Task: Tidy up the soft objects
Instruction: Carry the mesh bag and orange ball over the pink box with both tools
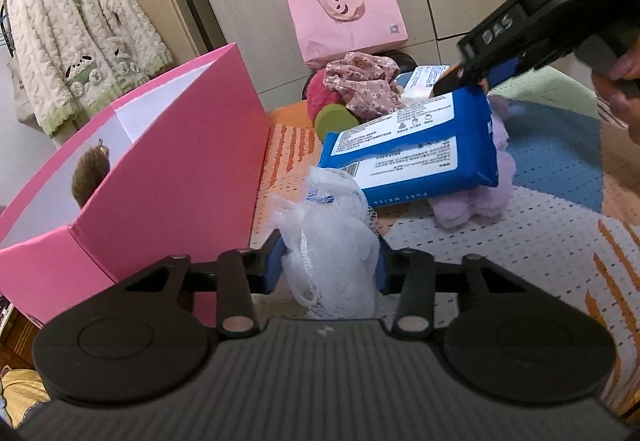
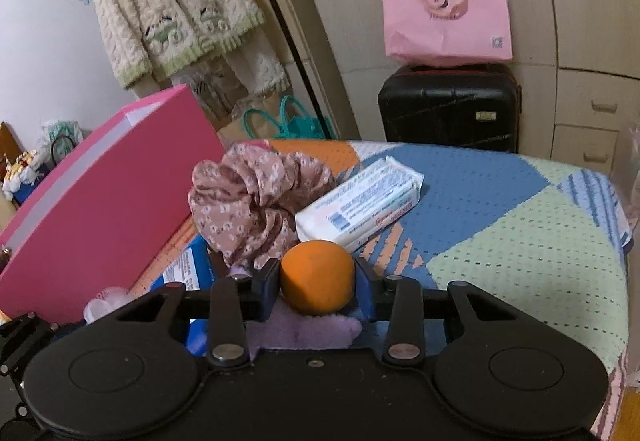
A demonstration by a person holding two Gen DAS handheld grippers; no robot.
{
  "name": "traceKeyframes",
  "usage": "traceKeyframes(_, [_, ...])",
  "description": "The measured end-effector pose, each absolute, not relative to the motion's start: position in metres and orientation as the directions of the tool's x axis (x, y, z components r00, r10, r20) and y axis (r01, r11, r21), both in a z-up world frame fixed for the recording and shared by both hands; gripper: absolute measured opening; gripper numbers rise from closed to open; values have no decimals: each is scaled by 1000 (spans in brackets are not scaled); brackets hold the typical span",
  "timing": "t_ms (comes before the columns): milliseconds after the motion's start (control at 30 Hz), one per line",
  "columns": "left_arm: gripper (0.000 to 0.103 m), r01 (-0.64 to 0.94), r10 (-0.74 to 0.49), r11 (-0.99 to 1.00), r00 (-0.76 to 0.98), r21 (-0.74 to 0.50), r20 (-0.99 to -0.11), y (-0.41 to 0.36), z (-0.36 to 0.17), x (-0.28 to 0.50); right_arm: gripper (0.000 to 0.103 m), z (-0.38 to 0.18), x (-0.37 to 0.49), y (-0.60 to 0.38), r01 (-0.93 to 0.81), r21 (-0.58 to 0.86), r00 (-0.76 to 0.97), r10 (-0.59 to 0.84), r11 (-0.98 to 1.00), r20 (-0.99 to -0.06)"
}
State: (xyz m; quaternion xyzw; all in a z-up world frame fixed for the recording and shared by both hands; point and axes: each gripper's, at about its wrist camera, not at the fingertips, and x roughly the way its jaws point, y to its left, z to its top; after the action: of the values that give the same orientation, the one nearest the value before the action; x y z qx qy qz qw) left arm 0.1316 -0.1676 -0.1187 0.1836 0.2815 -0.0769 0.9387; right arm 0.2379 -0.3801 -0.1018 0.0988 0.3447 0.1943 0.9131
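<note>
My left gripper (image 1: 330,267) is shut on a white mesh bath pouf (image 1: 328,225), with both blue pads pressed into it, beside the open pink box (image 1: 160,169). A brown fuzzy ball (image 1: 90,173) lies inside that box. My right gripper (image 2: 318,281) is shut on an orange ball (image 2: 316,281), above a lilac fluffy item (image 2: 304,329). In the left wrist view the right gripper (image 1: 460,77) hangs over the blue wipes pack (image 1: 412,157). A floral scrunchie (image 2: 256,201) and a white tissue pack (image 2: 360,205) lie on the patchwork cover (image 2: 500,241).
A green round sponge (image 1: 336,119) and a magenta fluffy thing (image 1: 320,89) sit behind the wipes. Beyond the bed stand a black suitcase (image 2: 448,109) with a pink paper bag (image 2: 444,9) on it. A fleece cardigan (image 2: 168,1) hangs at the left.
</note>
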Motion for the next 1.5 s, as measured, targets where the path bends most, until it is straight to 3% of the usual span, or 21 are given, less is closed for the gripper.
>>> traceKeyframes(400, [34,273,-89,927,826,257,-556,-160,-110,128,45,-73,184,-395,-203,226,802,294,953,-520])
traceKeyframes(767, [32,350,-211,924,804,156,-556,-149,-102,115,45,-72,130,-386,-191,202,807,271,961,-525])
traceKeyframes(1100, [31,412,-323,909,785,56,-528,-134,-89,102,45,-82,91,-370,-219,206,765,299,954,-571])
traceKeyframes(1500, [31,493,-460,862,661,-118,-593,-96,-75,97,45,-79,63,-339,-311,258,695,404,915,-596])
